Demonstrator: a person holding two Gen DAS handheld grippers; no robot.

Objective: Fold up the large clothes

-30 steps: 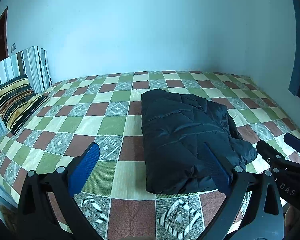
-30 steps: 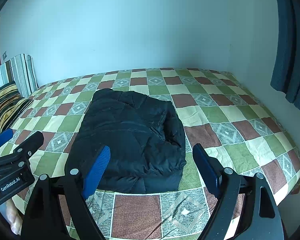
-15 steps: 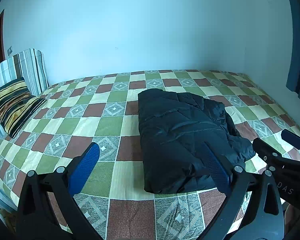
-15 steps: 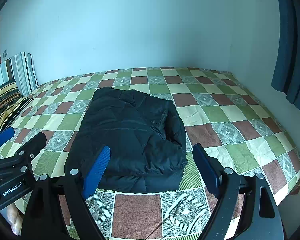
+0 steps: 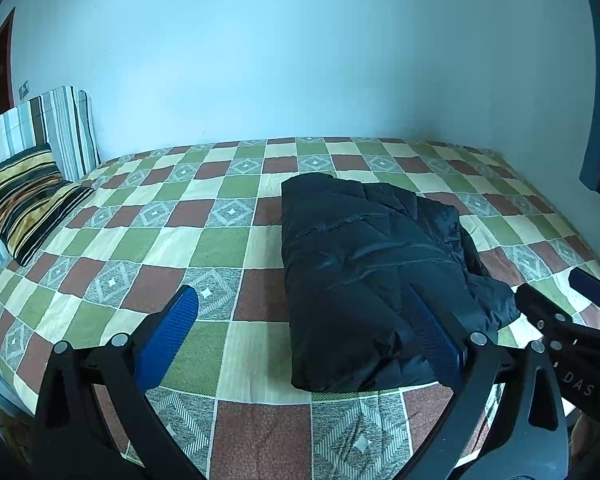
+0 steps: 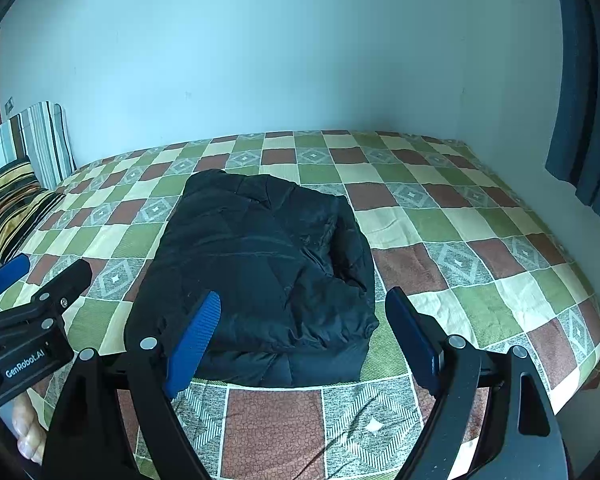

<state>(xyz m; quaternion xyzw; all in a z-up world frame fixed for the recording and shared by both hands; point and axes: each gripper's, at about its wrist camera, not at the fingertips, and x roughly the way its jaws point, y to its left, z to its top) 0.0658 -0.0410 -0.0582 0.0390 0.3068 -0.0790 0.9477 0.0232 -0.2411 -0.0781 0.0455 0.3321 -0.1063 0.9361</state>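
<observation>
A black padded jacket [image 5: 364, 264] lies folded into a thick block on the checked bedspread [image 5: 160, 240], near the bed's front edge. In the left wrist view my left gripper [image 5: 300, 298] hovers open over the front edge, its right blue pad in front of the jacket's near corner and its left pad over bare spread. In the right wrist view the jacket [image 6: 260, 256] sits just beyond my right gripper [image 6: 304, 302], which is open with nothing between its pads. Each view catches the other one: the right gripper [image 5: 560, 312] to the right, the left gripper [image 6: 32, 300] to the left.
A dark striped pillow [image 5: 24, 200] leans on a pale striped cushion [image 5: 60, 128] at the left end of the bed. A light wall runs behind the bed, and a blue curtain [image 6: 584, 120] hangs at the right. Fingers of a hand [image 6: 28, 432] show at the lower left.
</observation>
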